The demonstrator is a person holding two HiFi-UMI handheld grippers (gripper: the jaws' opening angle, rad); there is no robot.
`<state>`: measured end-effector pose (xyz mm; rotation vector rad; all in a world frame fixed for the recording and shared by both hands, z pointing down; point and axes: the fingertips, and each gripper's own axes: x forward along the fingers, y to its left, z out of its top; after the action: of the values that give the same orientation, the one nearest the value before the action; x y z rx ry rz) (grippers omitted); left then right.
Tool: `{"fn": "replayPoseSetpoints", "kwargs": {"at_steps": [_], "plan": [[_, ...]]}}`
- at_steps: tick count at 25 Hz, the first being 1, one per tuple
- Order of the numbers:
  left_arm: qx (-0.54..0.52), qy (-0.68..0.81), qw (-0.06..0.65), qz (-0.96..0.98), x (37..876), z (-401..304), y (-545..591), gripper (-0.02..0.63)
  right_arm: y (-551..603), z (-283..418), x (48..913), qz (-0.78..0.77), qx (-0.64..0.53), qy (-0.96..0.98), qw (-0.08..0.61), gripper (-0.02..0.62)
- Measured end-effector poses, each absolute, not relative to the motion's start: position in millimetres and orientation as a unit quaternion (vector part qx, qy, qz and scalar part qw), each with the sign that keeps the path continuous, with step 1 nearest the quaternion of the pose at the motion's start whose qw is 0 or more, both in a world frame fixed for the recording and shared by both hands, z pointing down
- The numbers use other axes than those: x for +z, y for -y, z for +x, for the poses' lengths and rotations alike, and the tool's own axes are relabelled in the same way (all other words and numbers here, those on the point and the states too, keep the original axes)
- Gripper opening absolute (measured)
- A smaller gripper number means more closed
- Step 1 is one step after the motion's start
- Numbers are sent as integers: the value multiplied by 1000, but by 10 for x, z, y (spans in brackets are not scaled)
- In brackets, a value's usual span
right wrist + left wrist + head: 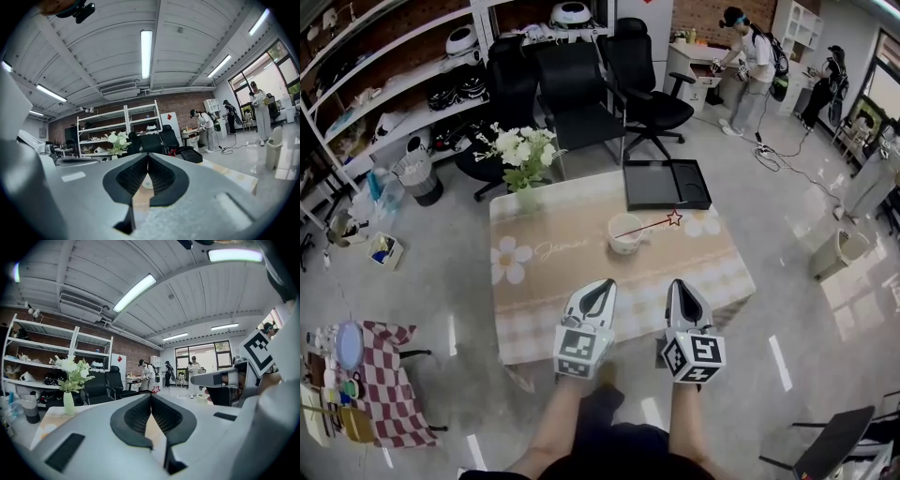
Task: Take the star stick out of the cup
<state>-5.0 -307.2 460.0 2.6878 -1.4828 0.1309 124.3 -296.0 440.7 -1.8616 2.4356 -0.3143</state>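
A white cup [625, 233] stands near the middle of the beige table [534, 309]. The star stick [645, 226] leans out of it to the right, and its red-outlined star [674, 217] hangs over the table. Both grippers hover side by side over the table's near edge, a good way short of the cup. My left gripper [603, 283] is shut and holds nothing, and so is my right gripper [680, 284]. In the right gripper view the cup [147, 183] shows through the gap behind the shut jaws. In the left gripper view the star [155, 389] peeks over the jaw tips.
A black tray [666, 184] lies at the table's far right corner. A vase of white flowers [525, 159] stands at the far left corner. Black office chairs [581, 94] crowd behind the table. People work at the back of the room.
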Motion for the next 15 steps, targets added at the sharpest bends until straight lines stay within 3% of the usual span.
{"fn": "replayPoseSetpoints", "kwargs": {"at_steps": [15], "plan": [[58, 476, 36, 877, 4643, -30, 3970, 12, 3856, 1349, 4516, -617, -128, -776, 39, 3]]}}
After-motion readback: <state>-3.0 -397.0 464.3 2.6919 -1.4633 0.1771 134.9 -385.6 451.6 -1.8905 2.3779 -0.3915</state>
